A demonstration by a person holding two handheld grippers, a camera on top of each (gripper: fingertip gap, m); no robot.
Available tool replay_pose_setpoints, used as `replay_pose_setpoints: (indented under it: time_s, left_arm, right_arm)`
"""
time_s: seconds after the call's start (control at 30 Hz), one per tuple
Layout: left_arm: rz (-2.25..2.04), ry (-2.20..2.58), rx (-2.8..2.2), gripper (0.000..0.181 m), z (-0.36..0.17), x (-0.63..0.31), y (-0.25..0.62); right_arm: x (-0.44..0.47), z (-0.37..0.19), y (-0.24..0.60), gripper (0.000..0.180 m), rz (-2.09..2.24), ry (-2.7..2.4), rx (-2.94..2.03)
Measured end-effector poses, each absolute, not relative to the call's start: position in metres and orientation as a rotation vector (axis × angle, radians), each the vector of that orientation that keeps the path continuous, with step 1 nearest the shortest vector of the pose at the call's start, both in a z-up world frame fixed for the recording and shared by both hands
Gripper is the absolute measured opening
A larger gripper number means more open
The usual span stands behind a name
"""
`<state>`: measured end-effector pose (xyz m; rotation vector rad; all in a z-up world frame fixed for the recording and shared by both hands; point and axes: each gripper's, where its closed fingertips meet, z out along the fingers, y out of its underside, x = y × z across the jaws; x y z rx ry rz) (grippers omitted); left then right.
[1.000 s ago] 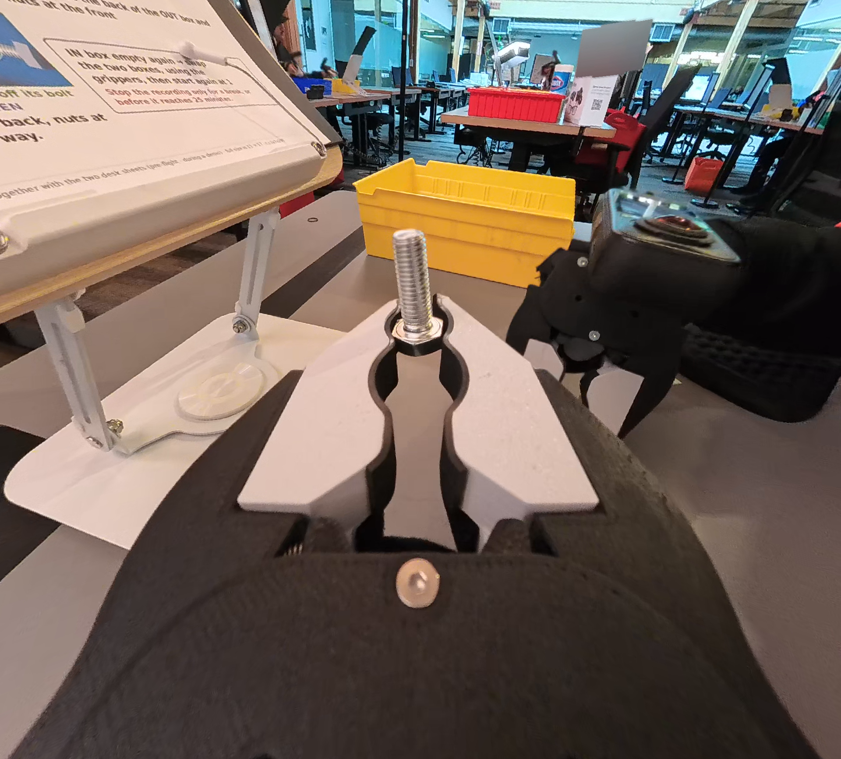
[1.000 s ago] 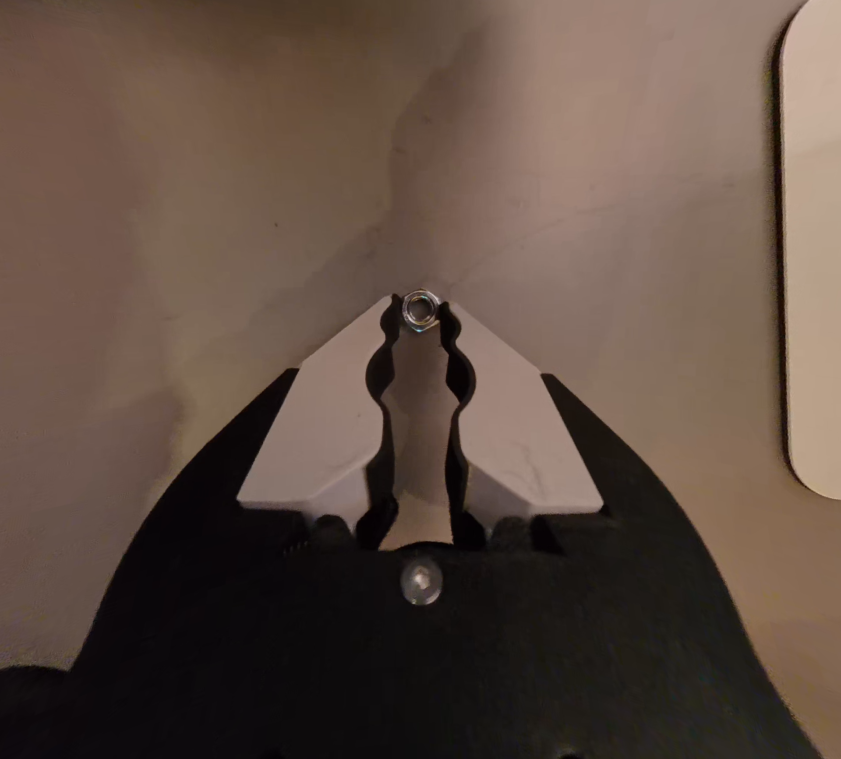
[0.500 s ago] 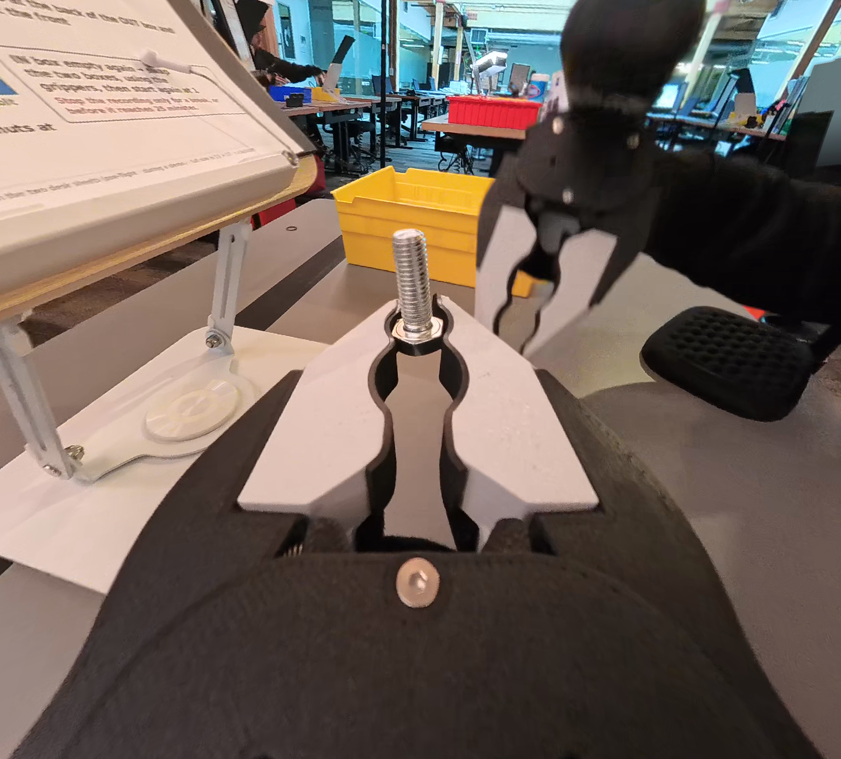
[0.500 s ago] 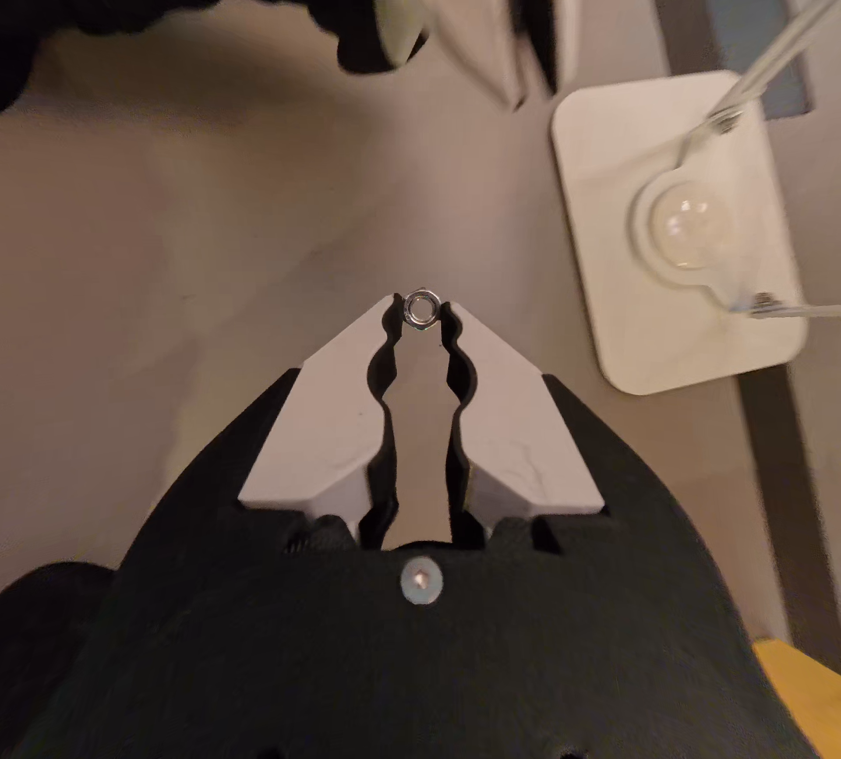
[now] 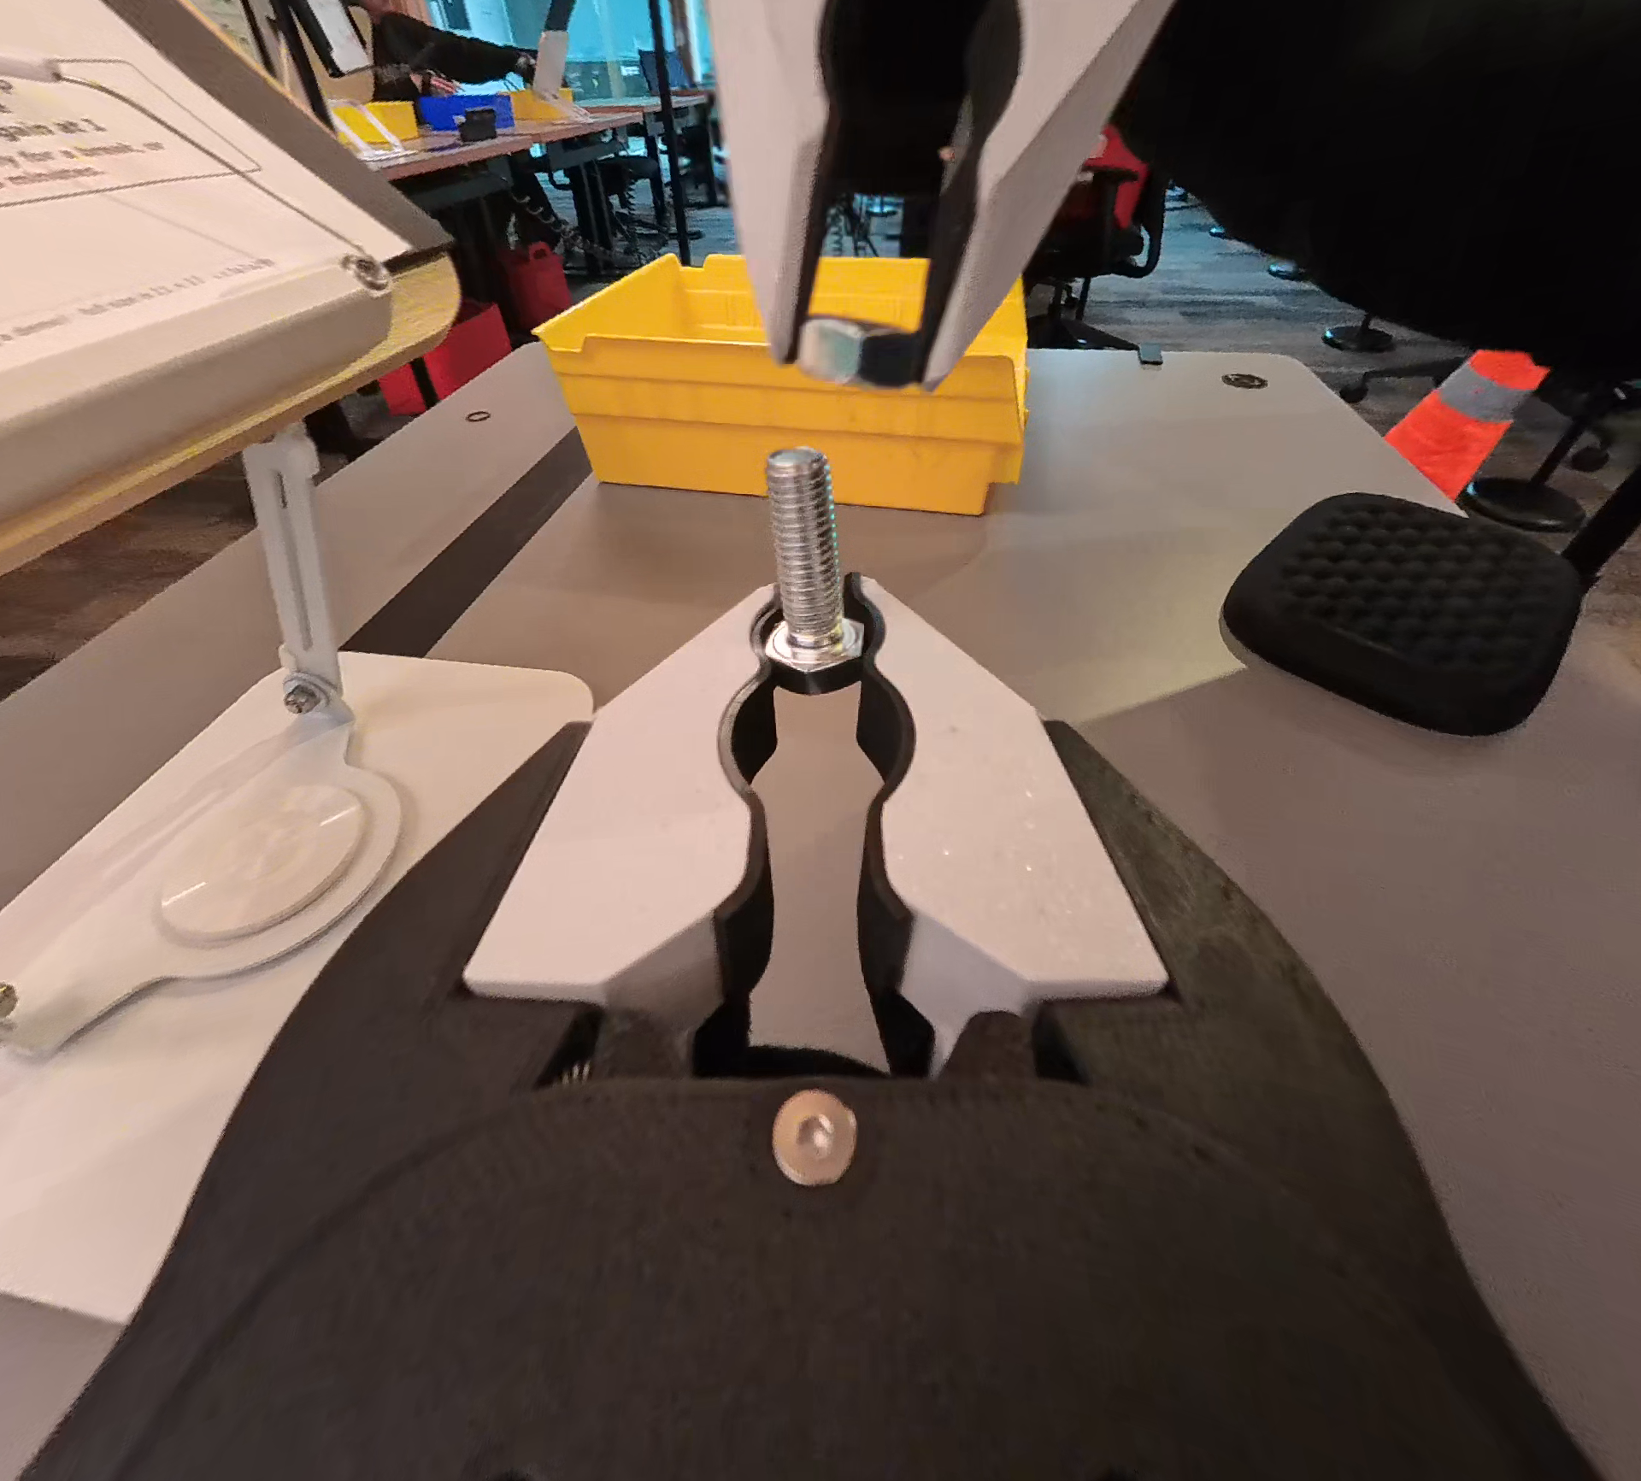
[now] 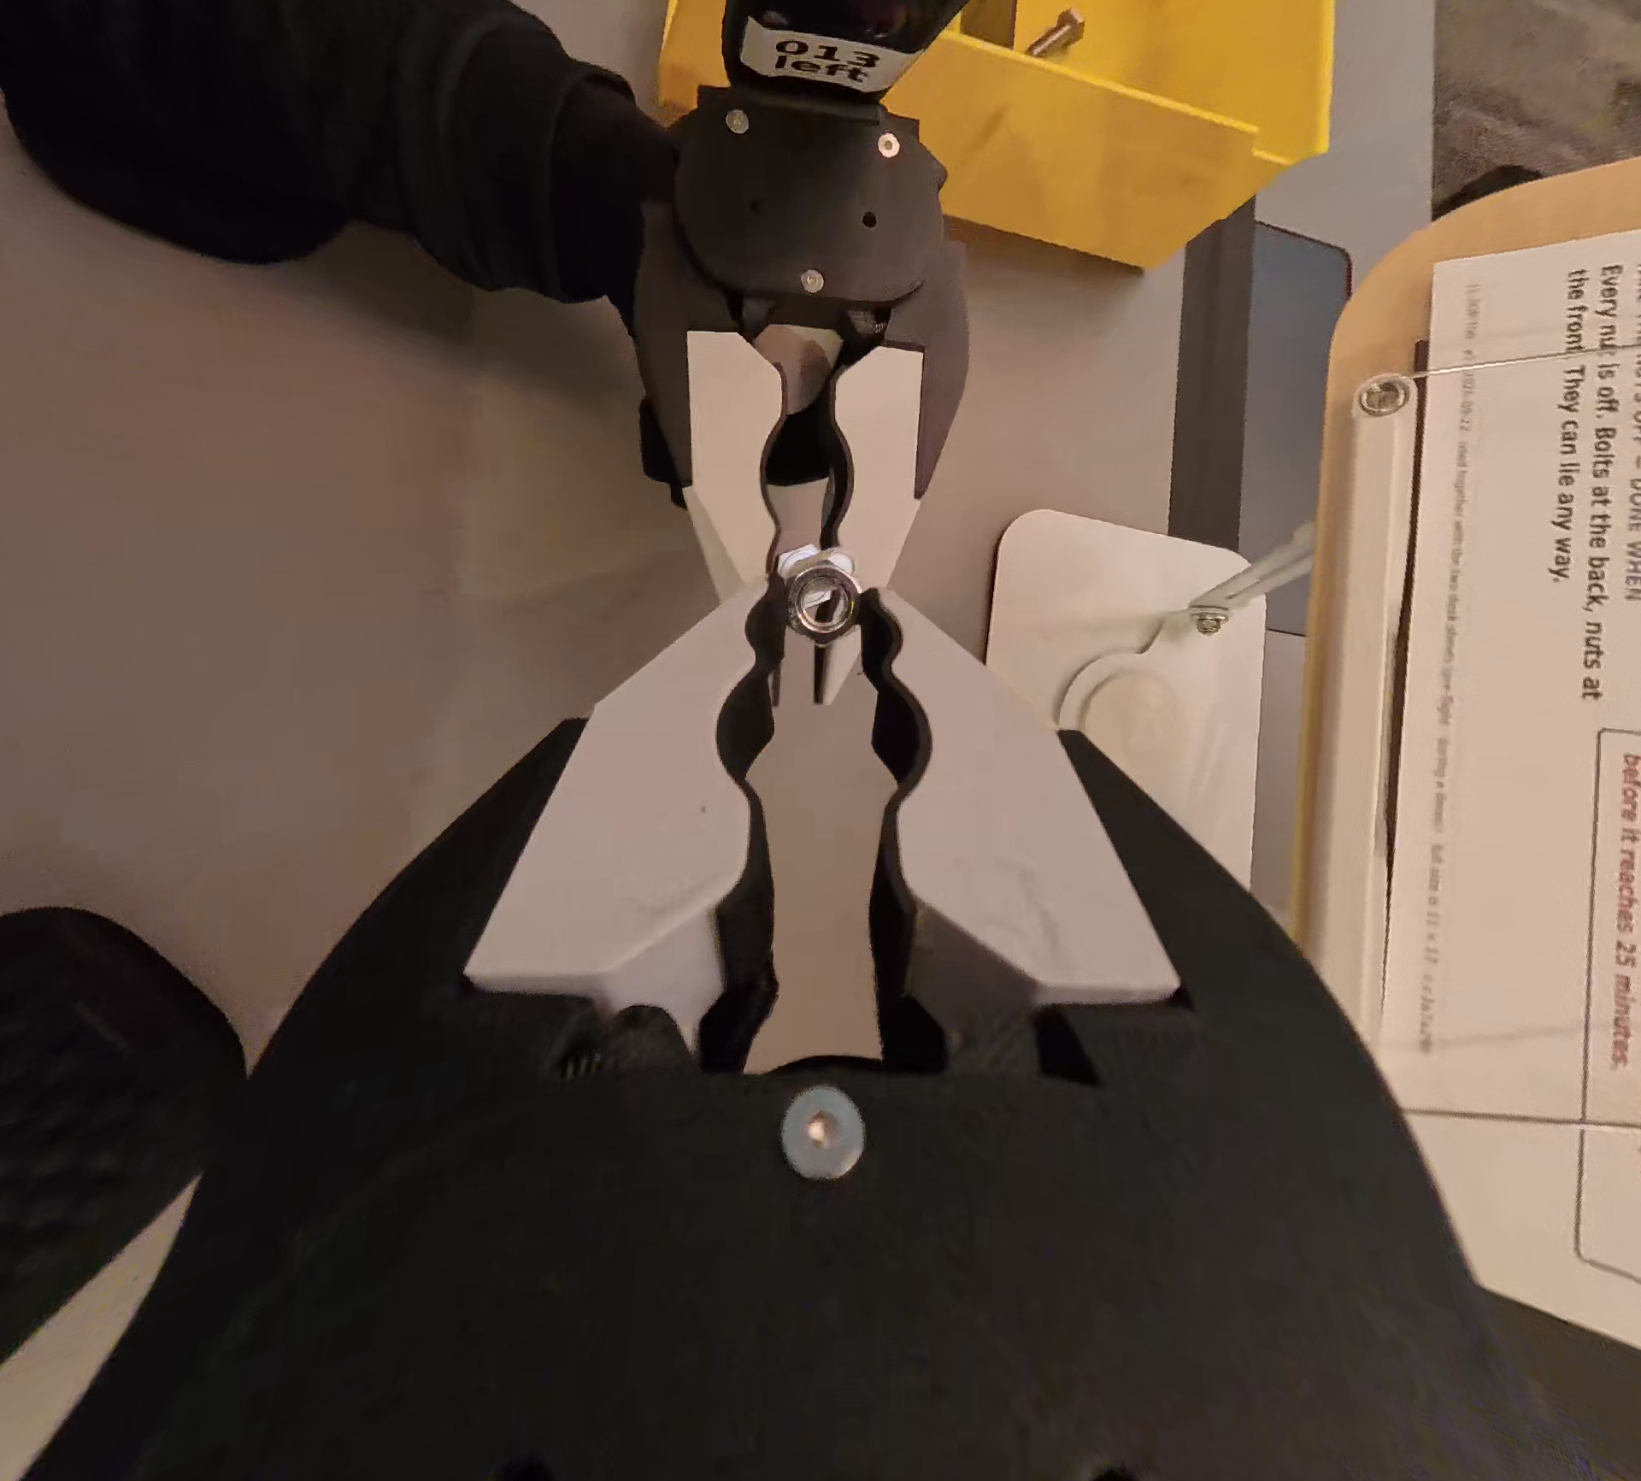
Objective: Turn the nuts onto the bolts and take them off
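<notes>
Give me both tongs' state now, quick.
Left tongs: closed on the bolt, held upright by its head.
Right tongs: closed on the nut, just above the bolt tip.

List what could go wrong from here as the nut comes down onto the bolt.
1. The nut hangs above the bolt slightly to its right; lowered so, it may miss or cross-thread.
2. The right gripper pinches the nut only at its fingertips, so it could slip out.
3. The left gripper holds just the bolt's head; pressure could tilt it.
</notes>
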<state>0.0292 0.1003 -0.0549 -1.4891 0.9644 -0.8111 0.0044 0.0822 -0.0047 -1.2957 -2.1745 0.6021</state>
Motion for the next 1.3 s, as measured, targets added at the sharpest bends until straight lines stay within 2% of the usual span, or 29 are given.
replay_pose_setpoints:
  time_s: [0.93, 1.3]
  left_arm:
    - [-0.768, 1.053, -1.481, 0.01, -0.064, 0.049, 0.093]
    - [-0.659, 0.99, -1.512, 0.01, -0.066, 0.043, 0.109]
  right_arm:
    - [0.012, -0.02, 0.076, 0.015, 0.52, -2.511, -1.15]
    - [0.008, -0.024, 0.086, 0.015, 0.583, -2.315, -1.334]
